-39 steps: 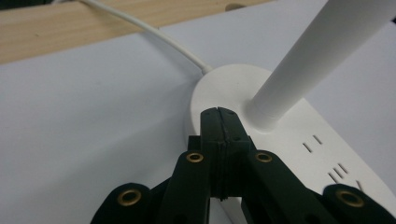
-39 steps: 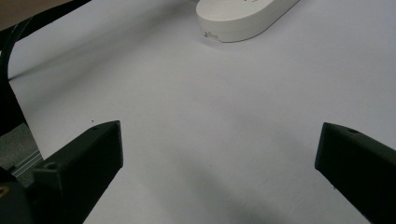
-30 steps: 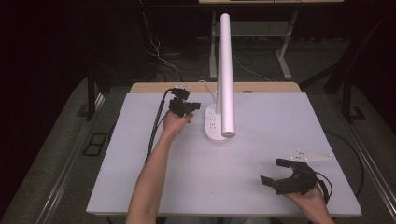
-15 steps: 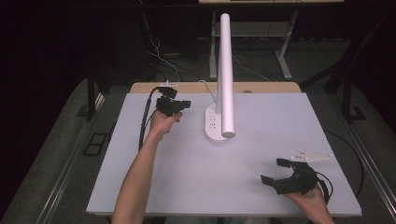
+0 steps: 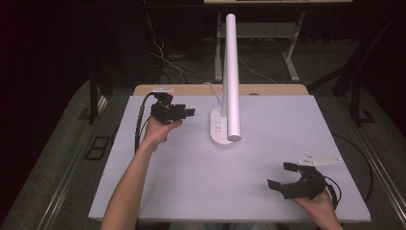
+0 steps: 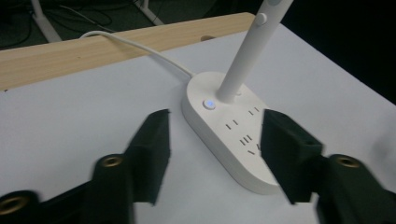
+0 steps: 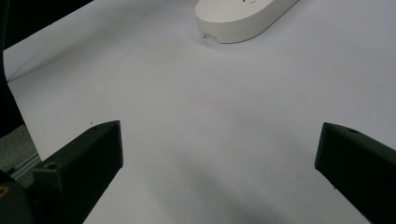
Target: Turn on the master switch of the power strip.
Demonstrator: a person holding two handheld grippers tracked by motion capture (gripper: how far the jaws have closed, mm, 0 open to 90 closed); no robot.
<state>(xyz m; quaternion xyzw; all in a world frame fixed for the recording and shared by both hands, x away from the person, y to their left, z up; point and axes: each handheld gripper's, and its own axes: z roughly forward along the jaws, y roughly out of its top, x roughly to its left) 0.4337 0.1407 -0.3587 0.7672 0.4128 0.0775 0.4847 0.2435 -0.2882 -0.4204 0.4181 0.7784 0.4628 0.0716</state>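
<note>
A white lamp base (image 5: 221, 128) with sockets on top is seen in the high view at the middle far part of the white surface (image 5: 191, 177), with a long white tube (image 5: 231, 76) rising from it. The left gripper (image 5: 179, 113) is held at the far left, just left of the base, its fingers released and apart, grasping nothing. The right gripper (image 5: 283, 176) is held at the near right, well apart from the base, its fingers also spread wide and empty.

In the left gripper view a lit blue button (image 6: 209, 103) on the base, the socket slots (image 6: 243, 135) and a white cord (image 6: 135, 46) running over a wooden edge (image 6: 93, 51) are made out. In the right gripper view the base's near end (image 7: 243, 16) is shown.

Compared with a second ago, the left gripper has been drawn leftward, away from the base; the right gripper has hardly been moved.
</note>
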